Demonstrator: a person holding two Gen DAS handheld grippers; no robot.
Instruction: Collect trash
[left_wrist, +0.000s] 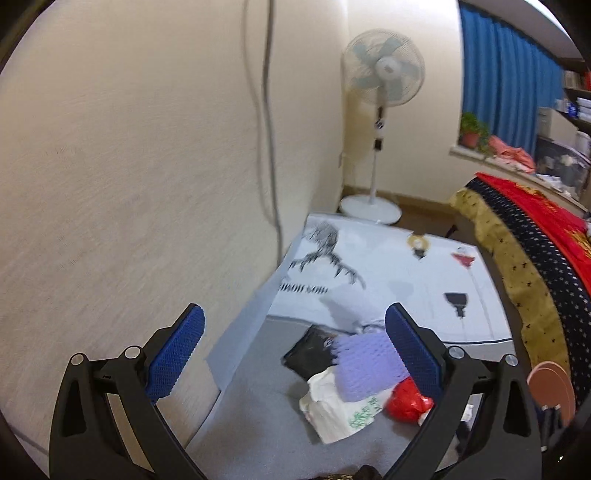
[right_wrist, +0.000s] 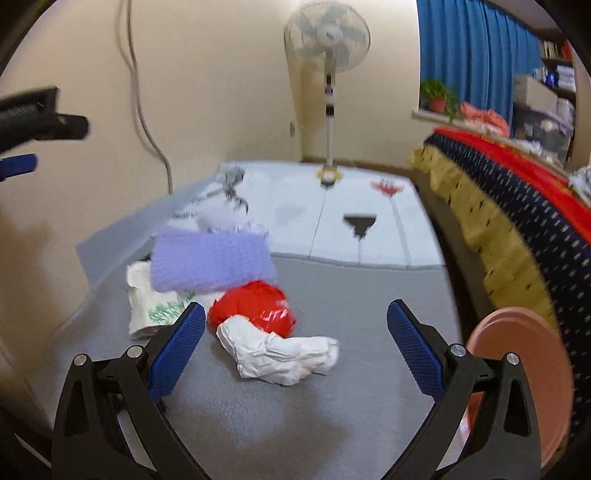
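The right tool (right_wrist: 295, 343) is spread wide and empty, low over the grey floor mat (right_wrist: 332, 406), with the crumpled white paper (right_wrist: 280, 354) lying just ahead between its fingers. To take it cleanly, I would drop straight down and close across the paper's narrow middle, clear of the red foil wad (right_wrist: 255, 306) touching it behind (foil snags easily). Beyond sit the purple foam sheet (right_wrist: 210, 258) and a printed white bag (right_wrist: 147, 310). The left tool (left_wrist: 295, 354), also open and empty, hovers higher. A pink basin (right_wrist: 517, 387) waits right.
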